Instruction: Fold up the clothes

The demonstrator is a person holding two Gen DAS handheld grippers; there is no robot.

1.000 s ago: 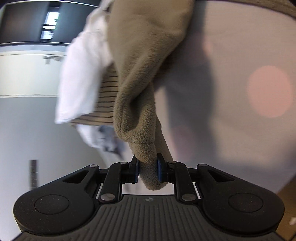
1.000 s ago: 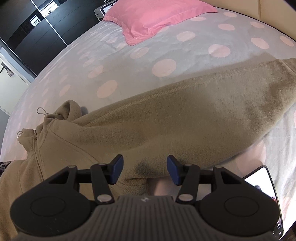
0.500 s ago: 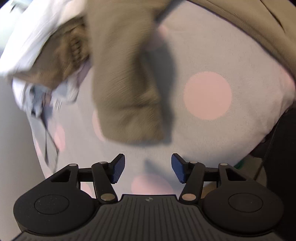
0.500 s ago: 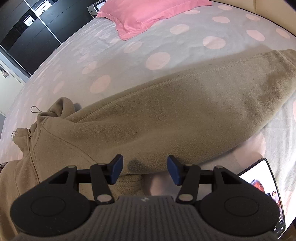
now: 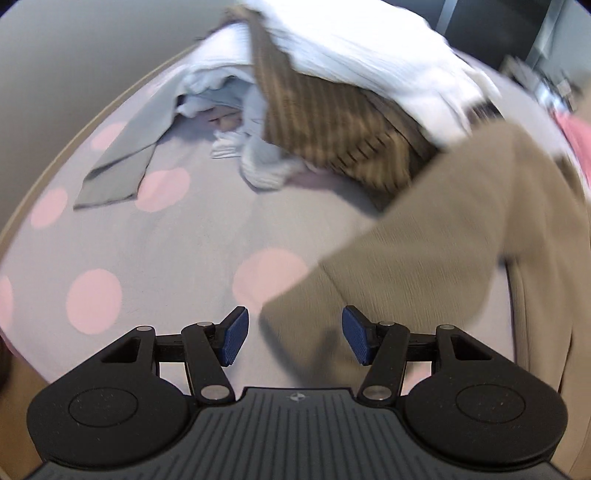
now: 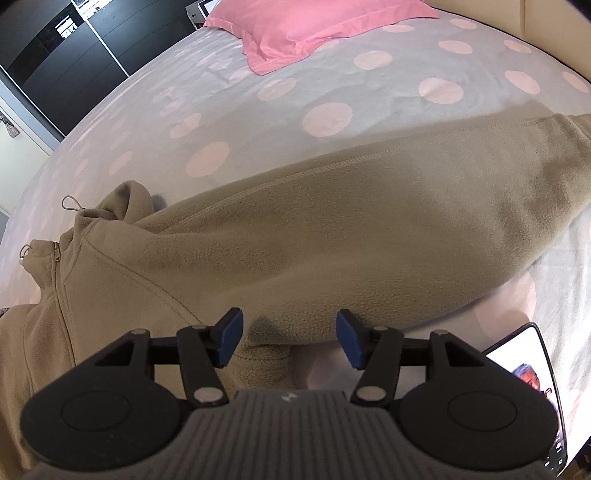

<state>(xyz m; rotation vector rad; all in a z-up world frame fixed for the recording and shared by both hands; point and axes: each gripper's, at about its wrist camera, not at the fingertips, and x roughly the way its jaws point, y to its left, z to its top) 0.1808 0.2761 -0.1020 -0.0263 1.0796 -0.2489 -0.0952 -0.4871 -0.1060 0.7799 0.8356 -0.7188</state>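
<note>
Meanwhile both the left tongs and the right tongs gape apart and grip nothing above the tan fleece hoodie, which lies spread across the polka-dot bed, its sleeve at the left view's right beside heaped laundry.

— Grippers? 
— Two: left gripper, right gripper, each with two blue pads, jaws apart.

— Fleece jackets? 
— One, tan fleece jacket, with one zipper.

— Pillows? 
— One pink pillow.

— Phones? 
— One lit phone at the right edge.

— Other clothes, left view? 
— One heap: at least one white piece, one brown striped piece, one grey strip. Too blurred for a firmer count.

— Bedsheets? 
— One, grey bedsheet with many pink dots.
</note>
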